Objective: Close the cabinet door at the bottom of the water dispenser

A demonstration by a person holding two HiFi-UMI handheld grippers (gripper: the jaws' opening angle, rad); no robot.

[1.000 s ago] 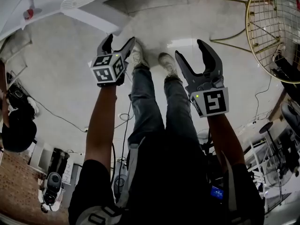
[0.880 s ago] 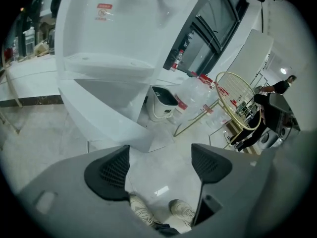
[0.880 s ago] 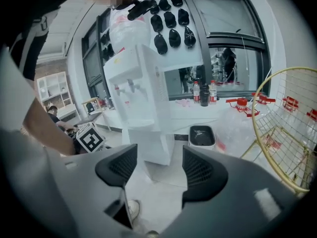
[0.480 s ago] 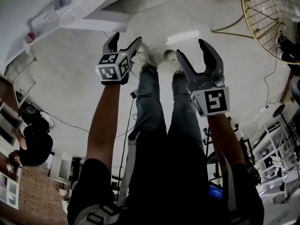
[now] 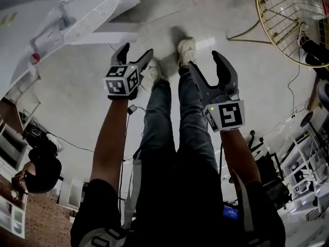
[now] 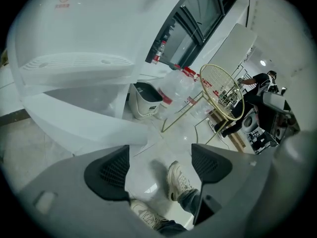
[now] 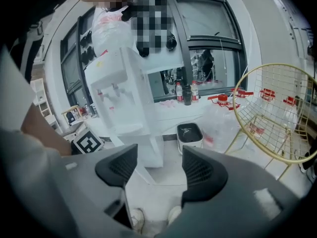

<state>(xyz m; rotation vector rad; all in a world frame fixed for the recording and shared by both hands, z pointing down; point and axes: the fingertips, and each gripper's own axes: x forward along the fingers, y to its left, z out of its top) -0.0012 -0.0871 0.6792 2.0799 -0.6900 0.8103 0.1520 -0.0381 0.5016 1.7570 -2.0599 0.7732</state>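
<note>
**2 empty grippers, door still open**

Our left gripper (image 5: 136, 49) and right gripper (image 5: 205, 60) both hold their jaws apart on nothing. The water dispenser (image 6: 74, 33) stands far left, its bottom cabinet door (image 6: 84, 128) swung out. We should probably step nearer, then push the door's free edge steadily with the left gripper.

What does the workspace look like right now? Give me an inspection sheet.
Surface: pale glossy floor.
Job's things: white plastic water dispenser; its bottom door seems ajar, untouched.
Clutter: small white bin, clear red-capped water jugs, round gold wire chair.
Grippers: left gripper and right gripper open, empty.
Cables: black plug and cable on the floor by the legs.
Surroundings: dark-framed windows; another person at the left.
</note>
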